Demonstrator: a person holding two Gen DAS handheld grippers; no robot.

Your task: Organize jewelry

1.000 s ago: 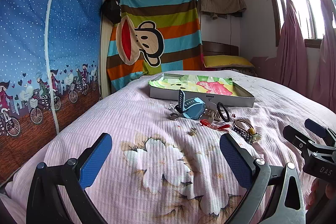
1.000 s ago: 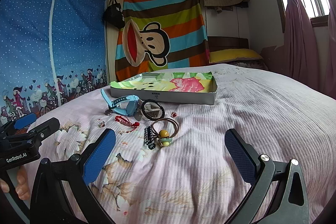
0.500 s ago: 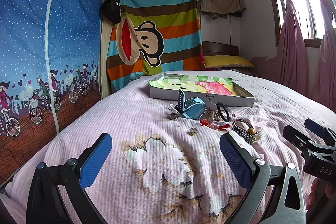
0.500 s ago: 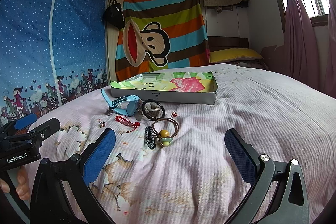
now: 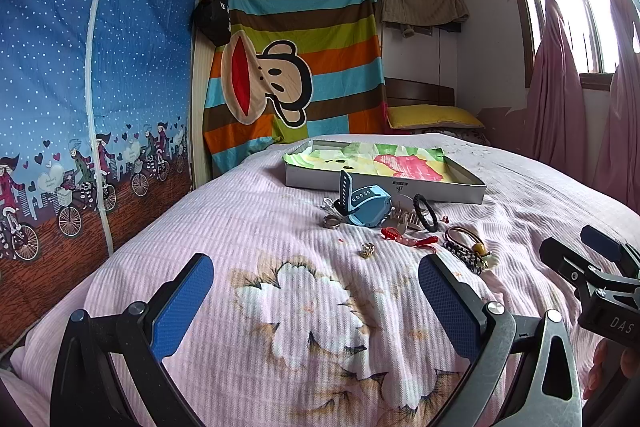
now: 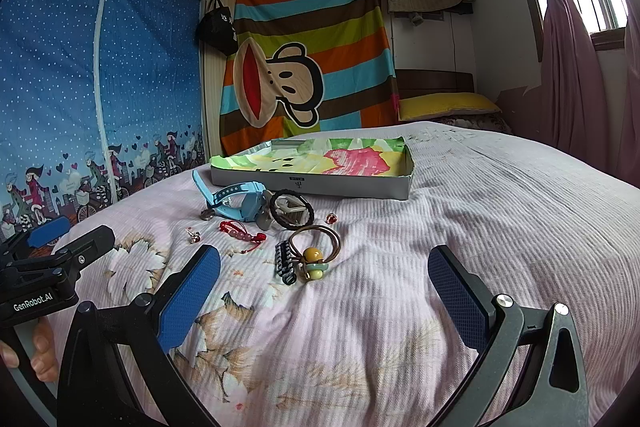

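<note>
Left tongs (image 5: 316,287) and right tongs (image 6: 324,277) both spread wide, empty, low over bed (image 6: 500,211). Jewelry heap (image 6: 276,223) lies loose on bedspread, just before shallow box (image 6: 312,179)

Left gripper (image 5: 316,299) wide open, low over bed (image 5: 256,211); right gripper (image 6: 324,287) same, gaping, just beside it.

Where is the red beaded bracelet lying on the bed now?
In the right wrist view the red beaded bracelet lies on the pink bedspread, in front of the blue watch and left of the brown hair ties.
</note>
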